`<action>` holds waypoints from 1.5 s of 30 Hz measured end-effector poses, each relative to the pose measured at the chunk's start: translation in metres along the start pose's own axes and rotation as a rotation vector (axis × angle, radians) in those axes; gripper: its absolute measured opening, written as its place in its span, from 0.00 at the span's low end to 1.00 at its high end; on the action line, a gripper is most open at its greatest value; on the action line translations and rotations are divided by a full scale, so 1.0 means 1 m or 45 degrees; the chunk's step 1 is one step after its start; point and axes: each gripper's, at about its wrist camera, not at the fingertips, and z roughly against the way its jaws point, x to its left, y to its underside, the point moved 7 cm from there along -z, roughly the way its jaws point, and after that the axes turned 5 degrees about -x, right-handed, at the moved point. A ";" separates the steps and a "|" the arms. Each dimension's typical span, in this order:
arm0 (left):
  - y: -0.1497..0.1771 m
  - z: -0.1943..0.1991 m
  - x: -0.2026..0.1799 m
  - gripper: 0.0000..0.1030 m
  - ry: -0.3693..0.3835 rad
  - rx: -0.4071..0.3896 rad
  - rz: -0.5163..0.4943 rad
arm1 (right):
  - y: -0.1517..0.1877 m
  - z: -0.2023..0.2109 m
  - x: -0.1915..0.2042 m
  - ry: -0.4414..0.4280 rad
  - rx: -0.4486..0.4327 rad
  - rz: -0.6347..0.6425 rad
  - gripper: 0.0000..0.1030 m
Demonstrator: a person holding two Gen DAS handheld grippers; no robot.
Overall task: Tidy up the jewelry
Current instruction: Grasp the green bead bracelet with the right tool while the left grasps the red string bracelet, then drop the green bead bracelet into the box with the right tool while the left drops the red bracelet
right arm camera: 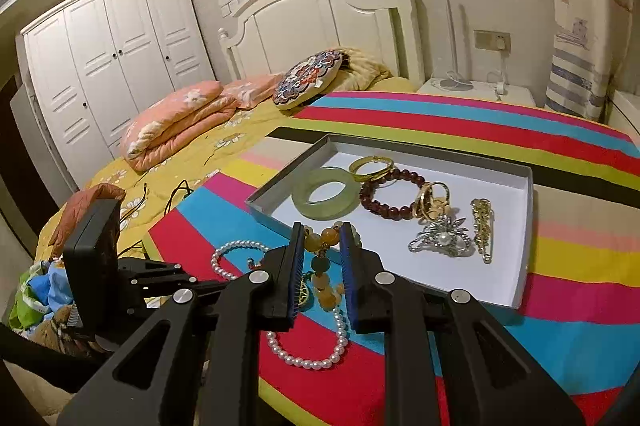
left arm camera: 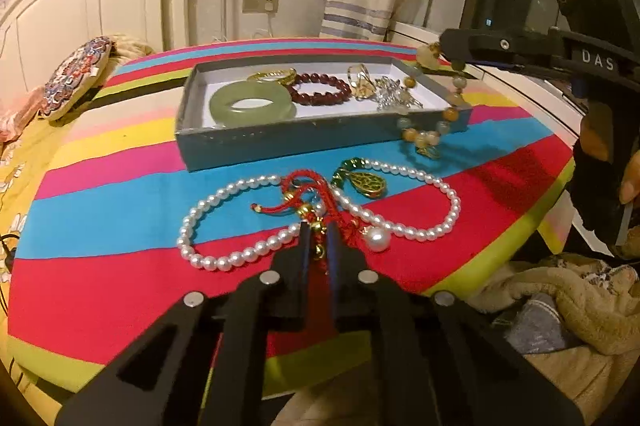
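Observation:
A grey tray (left arm camera: 256, 142) with a white floor sits on the striped cloth. It holds a green jade bangle (left arm camera: 251, 103), a dark red bead bracelet (left arm camera: 320, 89), gold rings and silver brooches. My right gripper (left arm camera: 450, 56) is shut on an amber and green bead strand (left arm camera: 424, 134) that hangs over the tray's near right corner; the strand also shows in the right wrist view (right arm camera: 322, 266). My left gripper (left arm camera: 318, 238) is shut on a red cord bracelet (left arm camera: 304, 194) lying across a pearl necklace (left arm camera: 224, 202). A green and gold pendant (left arm camera: 366, 182) lies beside them.
A patterned round cushion (right arm camera: 308, 76) and folded pink quilts (right arm camera: 180, 122) lie on the yellow bed behind the cloth. A white wardrobe (right arm camera: 108, 54) stands at the far left. Beige blankets (left arm camera: 580, 302) are piled by the cloth's right edge.

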 end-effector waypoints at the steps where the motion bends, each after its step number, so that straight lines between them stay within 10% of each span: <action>1: -0.001 0.003 0.001 0.07 -0.006 -0.014 0.006 | -0.001 0.001 -0.001 0.002 -0.004 -0.001 0.17; 26: -0.076 0.034 -0.016 0.07 -0.050 -0.167 -0.176 | -0.028 0.038 -0.030 0.060 -0.140 -0.051 0.17; 45: -0.127 -0.082 -0.025 0.07 -0.005 -0.026 -0.175 | -0.070 -0.036 -0.114 0.210 -0.057 -0.075 0.17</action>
